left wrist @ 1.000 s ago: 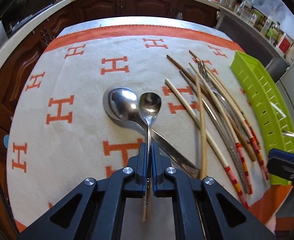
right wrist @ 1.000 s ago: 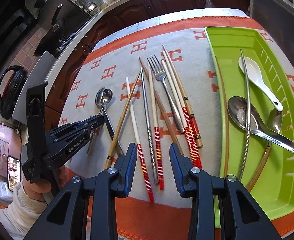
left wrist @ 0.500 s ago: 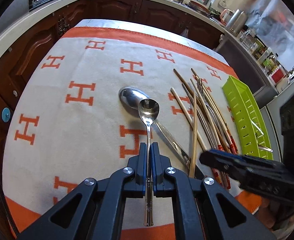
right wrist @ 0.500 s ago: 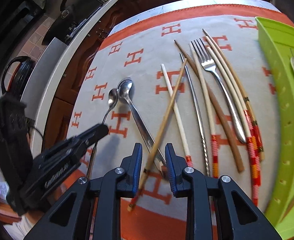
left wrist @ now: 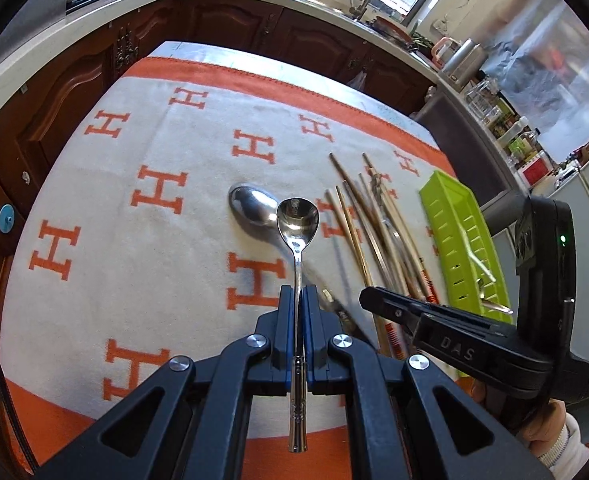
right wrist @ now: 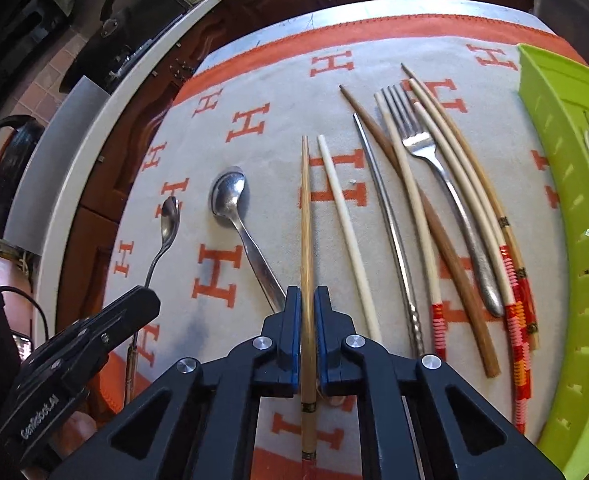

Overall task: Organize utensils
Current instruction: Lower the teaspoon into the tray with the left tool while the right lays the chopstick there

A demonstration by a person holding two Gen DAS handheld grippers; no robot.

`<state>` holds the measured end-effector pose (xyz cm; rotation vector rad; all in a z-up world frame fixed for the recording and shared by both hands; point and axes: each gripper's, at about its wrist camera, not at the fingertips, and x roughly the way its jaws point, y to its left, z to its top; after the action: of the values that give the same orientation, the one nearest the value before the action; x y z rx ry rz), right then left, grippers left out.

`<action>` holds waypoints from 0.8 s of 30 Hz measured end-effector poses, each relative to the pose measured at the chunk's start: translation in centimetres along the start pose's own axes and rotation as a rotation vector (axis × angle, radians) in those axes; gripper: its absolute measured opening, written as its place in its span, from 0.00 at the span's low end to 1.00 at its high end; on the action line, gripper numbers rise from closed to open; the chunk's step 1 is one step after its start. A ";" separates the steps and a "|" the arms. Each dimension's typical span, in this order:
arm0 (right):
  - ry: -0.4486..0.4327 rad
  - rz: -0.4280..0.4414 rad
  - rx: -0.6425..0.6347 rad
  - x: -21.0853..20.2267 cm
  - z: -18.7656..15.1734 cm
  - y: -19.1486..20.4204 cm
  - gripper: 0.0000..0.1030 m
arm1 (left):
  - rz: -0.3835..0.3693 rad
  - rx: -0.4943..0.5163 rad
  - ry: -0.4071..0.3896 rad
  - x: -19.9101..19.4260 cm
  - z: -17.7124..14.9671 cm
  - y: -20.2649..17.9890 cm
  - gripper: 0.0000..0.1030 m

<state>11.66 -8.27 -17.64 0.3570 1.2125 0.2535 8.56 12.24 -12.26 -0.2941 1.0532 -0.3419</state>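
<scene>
Letters we can read on the cloth and on the two claws

We read a repeated orange "H" woven across the cream cloth covering the table. On the side of the right claw, seen from the left wrist view, we make out "DAS" in raised letters. On the side of the left claw, seen from the right wrist view, we read "GenRobot.AI" in white print. Labels on the jars and bottles far behind are too small for us to read.
</scene>
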 end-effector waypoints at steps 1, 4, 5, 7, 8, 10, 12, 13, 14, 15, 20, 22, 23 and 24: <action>-0.006 0.010 0.010 -0.8 -0.1 -0.3 0.06 | -0.006 0.004 -0.004 -0.2 0.1 -0.4 0.02; -0.044 0.010 0.042 -4.3 -0.3 -2.1 0.06 | -0.037 0.023 -0.008 -0.8 0.5 -2.1 0.02; -0.060 0.003 0.051 -5.6 -0.4 -2.9 0.06 | -0.046 0.030 -0.008 -1.0 0.6 -2.6 0.02; -0.092 -0.014 0.071 -8.3 -0.5 -4.7 0.06 | -0.073 0.052 -0.003 -1.1 1.1 -4.4 0.02; -0.107 -0.030 0.075 -9.5 -0.7 -5.4 0.06 | -0.085 0.066 -0.002 -1.1 1.3 -5.4 0.02; -0.161 -0.109 0.097 -12.0 -0.8 -7.5 0.06 | -0.099 0.095 0.002 -0.9 1.5 -7.3 0.02; -0.185 -0.190 0.109 -13.7 -0.8 -9.8 0.06 | -0.120 0.120 0.023 -0.1 1.9 -9.7 0.02; -0.185 -0.214 0.116 -14.2 -0.7 -10.8 0.06 | -0.128 0.130 0.034 0.3 2.0 -10.8 0.02; -0.185 -0.233 0.123 -14.6 -0.6 -11.6 0.06 | -0.135 0.139 0.043 0.6 2.1 -11.7 0.02; -0.190 -0.253 0.129 -15.0 -0.4 -12.6 0.06 | -0.143 0.151 0.050 1.2 2.2 -12.9 0.02; -0.179 -0.263 0.150 -15.8 0.6 -15.9 0.07 | -0.153 0.181 0.086 4.1 2.8 -17.9 0.02; -0.180 -0.232 0.189 -15.9 1.5 -17.3 0.19 | -0.150 0.174 0.112 5.7 3.1 -19.7 0.02; -0.187 -0.218 0.215 -15.8 2.0 -17.8 0.27 | -0.148 0.174 0.122 6.4 3.2 -20.5 0.02; -0.206 -0.201 0.242 -16.0 2.2 -18.4 0.40 | -0.145 0.178 0.127 6.8 3.2 -21.2 0.02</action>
<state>8.40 -31.48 -10.46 0.4557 1.0675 -0.1032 11.63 -9.61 -7.82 -0.1909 1.1203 -0.5871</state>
